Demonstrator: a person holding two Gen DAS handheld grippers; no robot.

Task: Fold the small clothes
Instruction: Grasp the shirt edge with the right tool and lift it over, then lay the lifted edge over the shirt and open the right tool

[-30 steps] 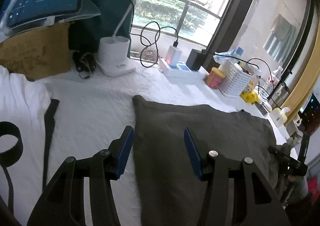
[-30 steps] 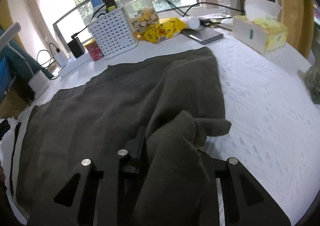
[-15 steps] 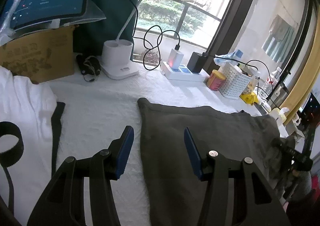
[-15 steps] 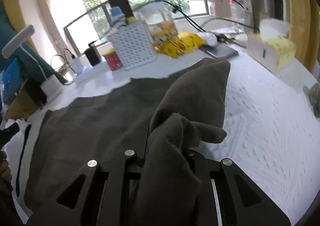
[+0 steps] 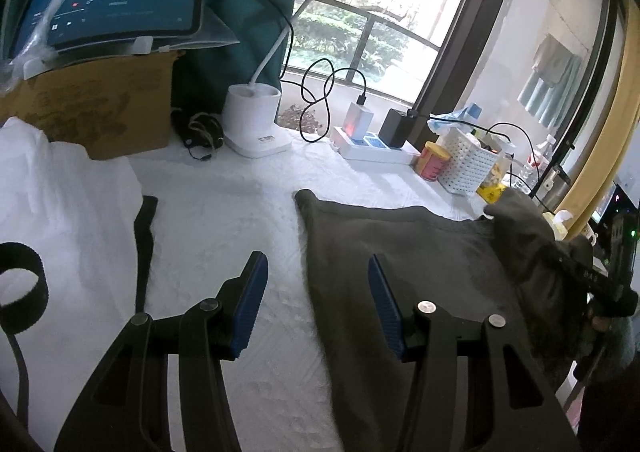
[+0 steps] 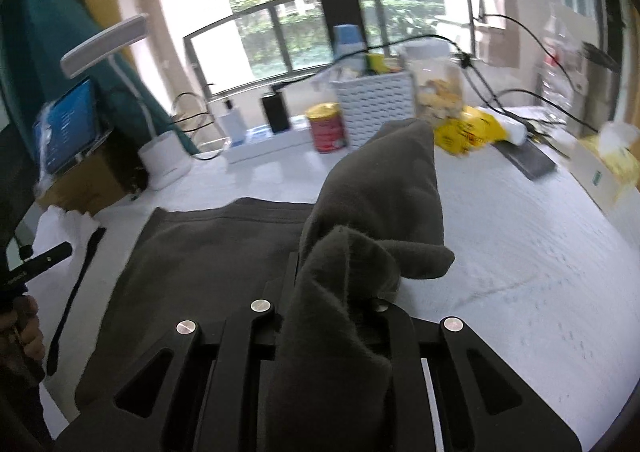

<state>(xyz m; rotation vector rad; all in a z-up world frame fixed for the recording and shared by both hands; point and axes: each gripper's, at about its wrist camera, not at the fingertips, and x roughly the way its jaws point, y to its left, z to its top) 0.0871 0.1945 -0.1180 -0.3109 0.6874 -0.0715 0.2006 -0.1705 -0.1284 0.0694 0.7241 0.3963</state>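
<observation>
A dark grey garment [image 5: 420, 252] lies spread on the white table cover [image 5: 240, 212]. My left gripper [image 5: 316, 264] hovers open over the garment's left edge, its blue pads [image 5: 252, 300] touching nothing. My right gripper [image 6: 340, 280] is shut on the garment's right edge. It holds that edge up as a raised fold [image 6: 384, 180] above the flat part [image 6: 208, 264]. The cloth hides the right fingertips. In the left wrist view the lifted cloth [image 5: 528, 236] hangs over the right gripper [image 5: 600, 284] at the far right.
White clothes [image 5: 60, 192] and a black strap [image 5: 146, 236] lie at the left. Along the window stand a cardboard box [image 5: 100, 108] with a tablet, a lamp base [image 5: 256, 120], a power strip [image 5: 372, 148], a white basket [image 6: 374, 108], a red can [image 6: 326, 128] and a tissue box [image 6: 604, 172].
The right gripper has risen and carried the garment's right edge up and toward the left. The left gripper has drifted a little to the left and stayed open.
</observation>
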